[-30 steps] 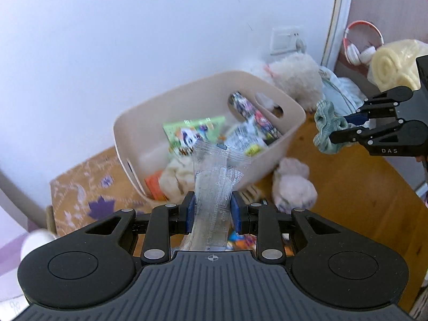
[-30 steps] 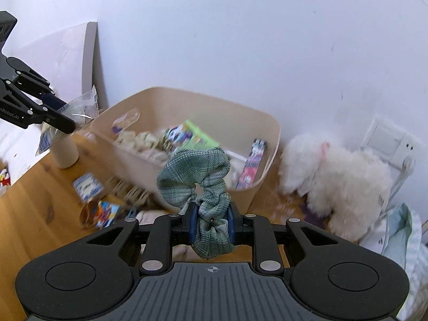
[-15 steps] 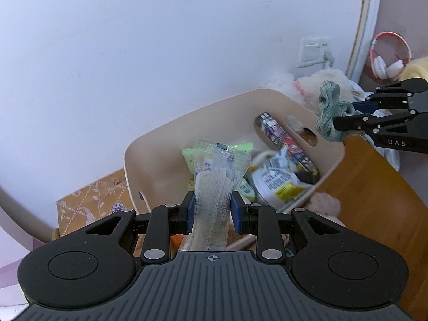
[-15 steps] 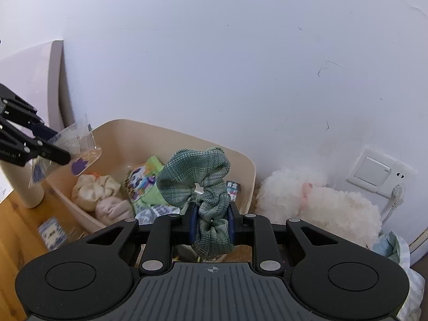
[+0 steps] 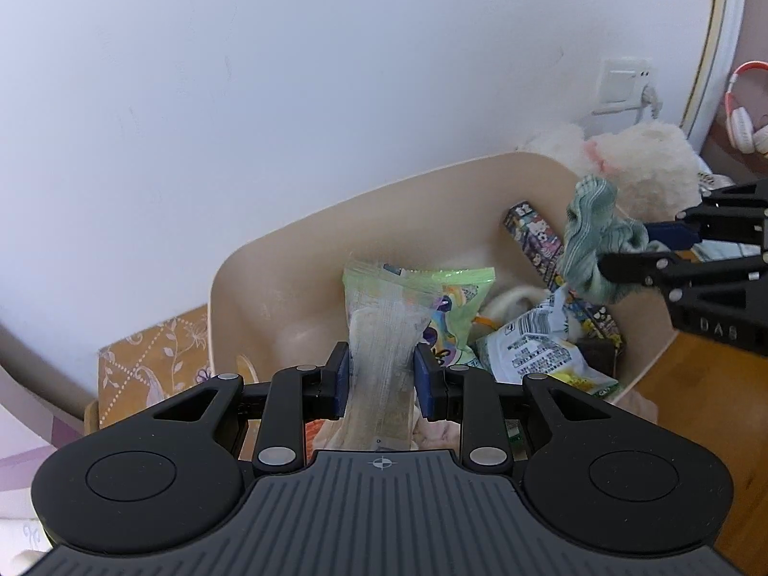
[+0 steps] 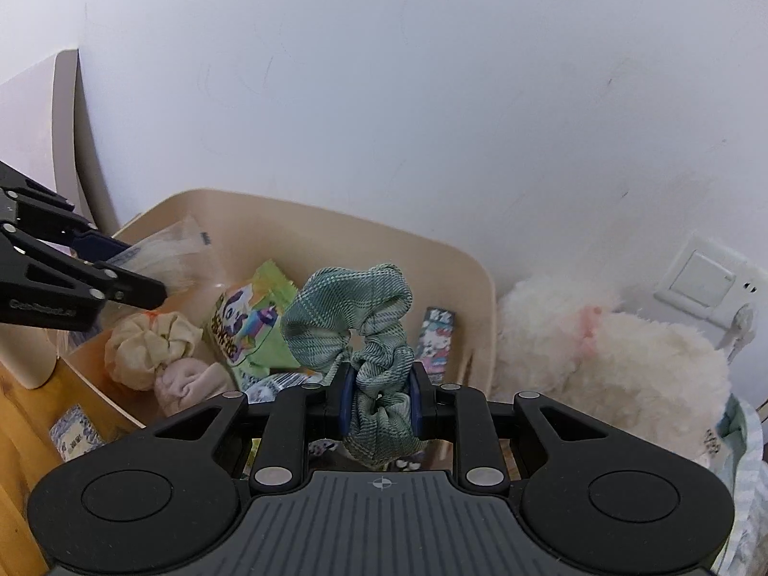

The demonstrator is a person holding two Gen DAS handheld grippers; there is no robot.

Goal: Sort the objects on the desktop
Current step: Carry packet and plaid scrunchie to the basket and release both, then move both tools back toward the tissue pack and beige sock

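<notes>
A beige plastic bin stands against the white wall and holds snack packets and cloth items; it also shows in the right wrist view. My left gripper is shut on a clear snack packet and holds it over the bin's left part. The packet also shows in the right wrist view. My right gripper is shut on a green plaid scrunchie, held over the bin's right side. The scrunchie also shows in the left wrist view.
A white plush toy lies right of the bin below a wall socket. Small packets lie on the wooden desk. A floral box sits left of the bin. Headphones hang at the far right.
Both grippers have moved forward and come over the bin, each still holding its item. The bin now fills more of both views.
</notes>
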